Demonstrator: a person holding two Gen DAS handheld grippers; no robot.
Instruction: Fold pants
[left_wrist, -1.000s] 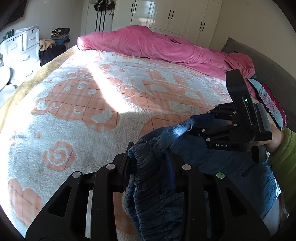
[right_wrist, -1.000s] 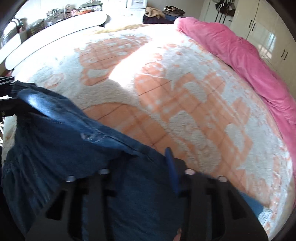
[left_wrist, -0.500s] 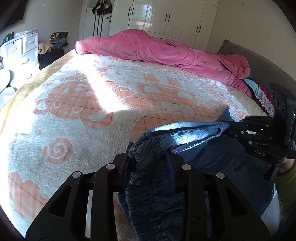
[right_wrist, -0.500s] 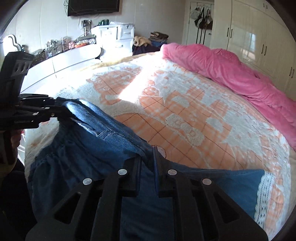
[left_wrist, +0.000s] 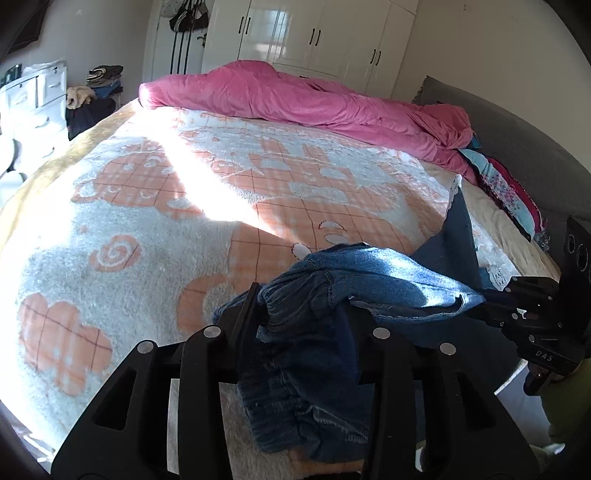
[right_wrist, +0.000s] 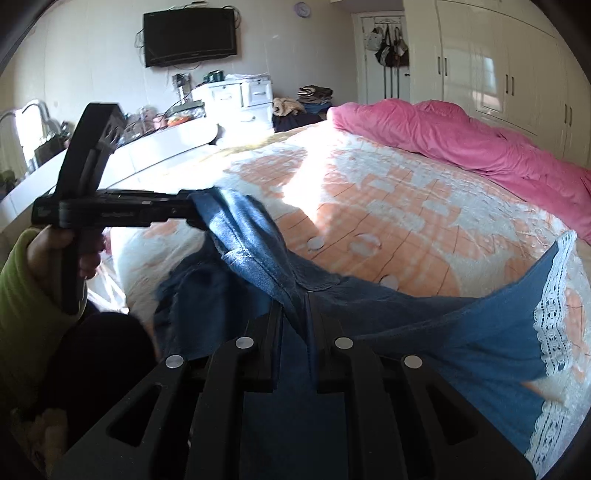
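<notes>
Blue denim pants (left_wrist: 306, 354) with a gathered waistband and white lace hems (right_wrist: 554, 306) lie at the near edge of the bed. My left gripper (left_wrist: 299, 306) has a thick bunch of waistband filling the space between its fingers, and its jaws are opening. In the right wrist view the left gripper (right_wrist: 195, 214) holds the cloth up at the left, gripped by a hand in a green sleeve. My right gripper (right_wrist: 295, 314) is shut on a thin fold of the waistband; it also shows at the right of the left wrist view as the right gripper (left_wrist: 480, 299). The denim spans between the two.
The bed has a white and orange fleece blanket (left_wrist: 147, 221) with a sunlit stripe. A pink duvet (left_wrist: 314, 99) is heaped along the far side, and patterned pillows (left_wrist: 509, 192) lie by the grey headboard. White drawers (right_wrist: 240, 99) and a counter stand beyond the bed.
The two grippers have drawn apart, pulling the waistband out between them. The right gripper's jaws closed onto the denim and it swung away to the right.
</notes>
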